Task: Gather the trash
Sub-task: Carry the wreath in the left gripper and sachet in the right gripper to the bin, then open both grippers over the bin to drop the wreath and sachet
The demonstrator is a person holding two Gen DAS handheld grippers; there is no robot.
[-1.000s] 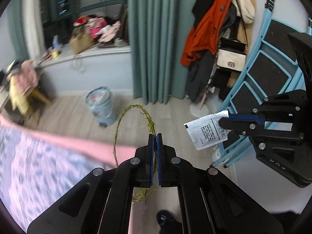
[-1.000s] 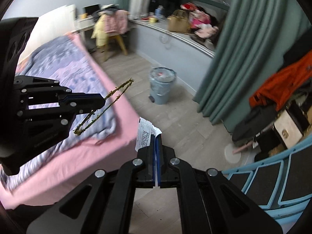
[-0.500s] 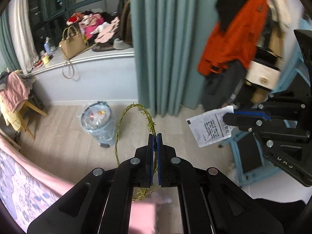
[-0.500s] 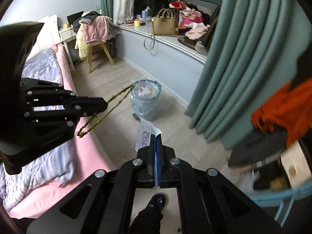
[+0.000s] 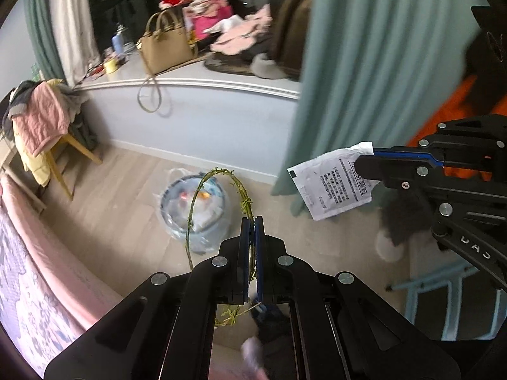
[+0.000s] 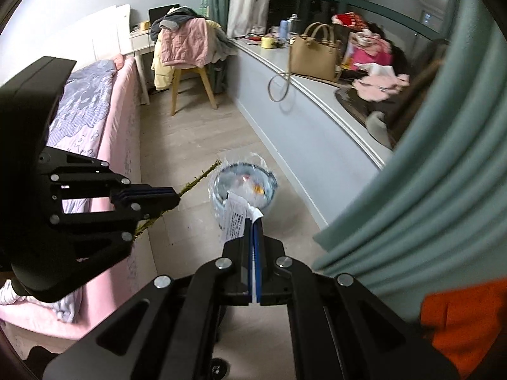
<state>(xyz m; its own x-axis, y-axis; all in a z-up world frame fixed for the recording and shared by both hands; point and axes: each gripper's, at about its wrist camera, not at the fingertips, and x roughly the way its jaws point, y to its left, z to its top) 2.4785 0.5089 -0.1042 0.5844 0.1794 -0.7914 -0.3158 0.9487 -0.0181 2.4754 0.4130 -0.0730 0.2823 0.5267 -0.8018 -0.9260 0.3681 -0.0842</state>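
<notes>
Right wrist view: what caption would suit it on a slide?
Right gripper carries a paper packet, left gripper a green twig, toward the lined bin.

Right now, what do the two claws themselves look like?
Both match: the left claw and right claw are matte black linkage frames with silver screw heads and thin blue pads lining their fingers. The right claw's body carries pale raised lettering. No cables or sleeves show.

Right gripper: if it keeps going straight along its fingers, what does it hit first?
Probably the lined trash bin on the floor: it sits just beyond the right gripper, past the white printed packet clamped in it. Nothing else shows in between, though depth is hard to judge.
</notes>
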